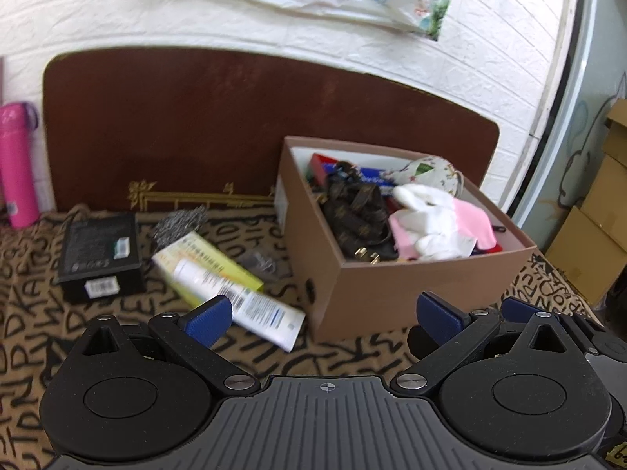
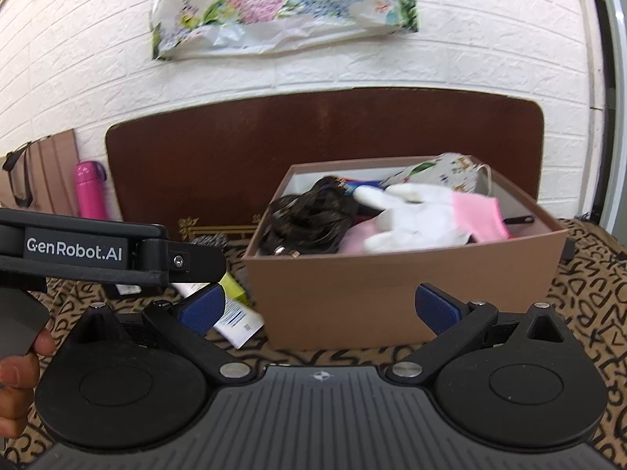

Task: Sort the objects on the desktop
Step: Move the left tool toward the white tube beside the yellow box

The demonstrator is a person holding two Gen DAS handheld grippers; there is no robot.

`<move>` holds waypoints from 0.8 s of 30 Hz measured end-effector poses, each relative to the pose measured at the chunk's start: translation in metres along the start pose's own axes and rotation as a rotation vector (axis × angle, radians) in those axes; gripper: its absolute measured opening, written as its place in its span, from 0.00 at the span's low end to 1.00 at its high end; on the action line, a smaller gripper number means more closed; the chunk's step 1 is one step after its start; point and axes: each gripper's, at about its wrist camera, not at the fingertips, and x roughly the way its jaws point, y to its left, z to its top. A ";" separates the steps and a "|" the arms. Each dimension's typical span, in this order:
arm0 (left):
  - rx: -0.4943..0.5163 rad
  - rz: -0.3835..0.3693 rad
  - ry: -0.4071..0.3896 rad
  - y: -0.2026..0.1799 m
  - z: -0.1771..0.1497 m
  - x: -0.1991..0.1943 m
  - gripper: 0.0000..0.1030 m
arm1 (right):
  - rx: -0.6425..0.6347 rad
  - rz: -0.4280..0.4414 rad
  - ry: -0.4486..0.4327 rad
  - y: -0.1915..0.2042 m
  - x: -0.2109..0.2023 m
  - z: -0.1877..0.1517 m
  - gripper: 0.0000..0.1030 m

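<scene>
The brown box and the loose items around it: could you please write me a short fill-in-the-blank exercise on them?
1. The white and pink glove lies inside the ____ box.
2. The black box sits on the patterned cloth, to the ____ of the white tube in the left wrist view.
3. The bottle standing by the wall is ____.
4. Both the left gripper and the right gripper are ____.

Missing words: brown; left; pink; open
</scene>
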 end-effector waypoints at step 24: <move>-0.243 -0.027 0.096 0.114 -0.019 0.025 0.86 | -0.234 0.202 0.160 0.089 0.076 -0.030 0.93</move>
